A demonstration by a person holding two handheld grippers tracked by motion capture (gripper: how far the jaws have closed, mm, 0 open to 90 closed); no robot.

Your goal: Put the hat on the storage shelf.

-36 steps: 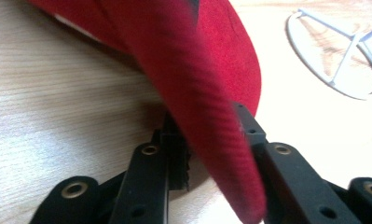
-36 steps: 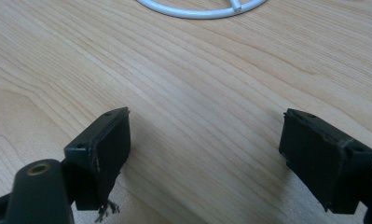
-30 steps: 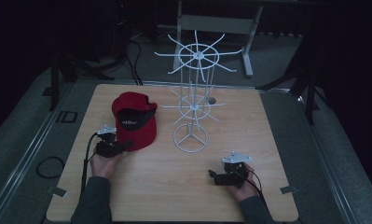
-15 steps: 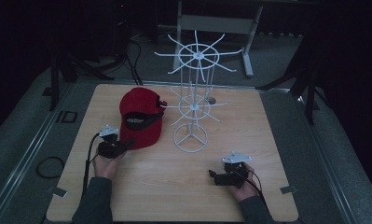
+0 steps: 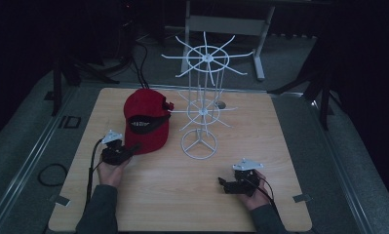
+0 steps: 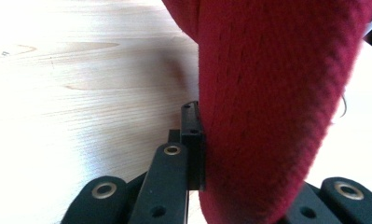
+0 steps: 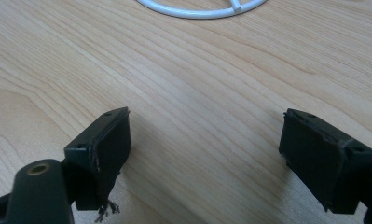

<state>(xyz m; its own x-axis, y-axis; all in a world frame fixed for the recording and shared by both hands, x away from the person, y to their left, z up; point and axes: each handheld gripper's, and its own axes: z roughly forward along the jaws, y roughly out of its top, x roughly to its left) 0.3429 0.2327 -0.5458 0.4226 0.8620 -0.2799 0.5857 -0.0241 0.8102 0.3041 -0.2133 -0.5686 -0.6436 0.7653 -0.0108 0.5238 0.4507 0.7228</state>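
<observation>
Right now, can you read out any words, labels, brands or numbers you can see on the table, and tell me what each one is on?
"ID": black letters on the grey mat left of the light wooden table, at its far corner.
White lettering on the front of the red fabric baseball cap: too small and blurred to read.
White wire hat rack: no text.
Left gripper and right gripper: no readable marking.

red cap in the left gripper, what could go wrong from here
1. The left gripper pinches only the brim edge of the red cap, so the cap may slip or sag when lifted.
2. The cap sits close to the white wire rack; swinging it up could snag a prong or tip the rack.
</observation>
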